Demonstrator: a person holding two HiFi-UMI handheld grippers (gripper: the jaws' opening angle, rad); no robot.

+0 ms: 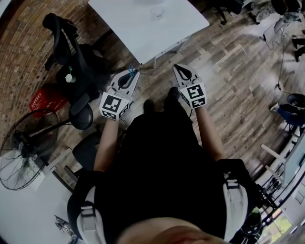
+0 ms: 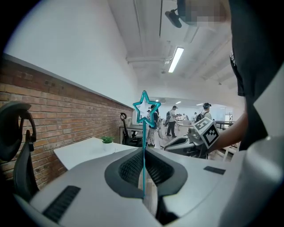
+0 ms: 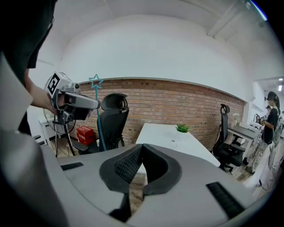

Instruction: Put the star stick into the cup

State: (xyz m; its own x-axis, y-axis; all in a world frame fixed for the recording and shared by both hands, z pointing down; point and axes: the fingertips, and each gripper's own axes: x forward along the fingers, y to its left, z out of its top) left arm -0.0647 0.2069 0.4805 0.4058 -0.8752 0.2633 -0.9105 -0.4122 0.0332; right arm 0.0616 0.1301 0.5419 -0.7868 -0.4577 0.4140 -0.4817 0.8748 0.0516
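While the left tongs (image 1: 136, 72) squeeze tight on the thin blue-green plastic star stick (image 2: 143, 137), its star poking out past the tips, the right tongs (image 3: 141, 148) beside them are closed with nothing inside. Farther off, a small clear cup (image 1: 157, 13) stands on the white bench (image 1: 138, 33), well apart from the stick.
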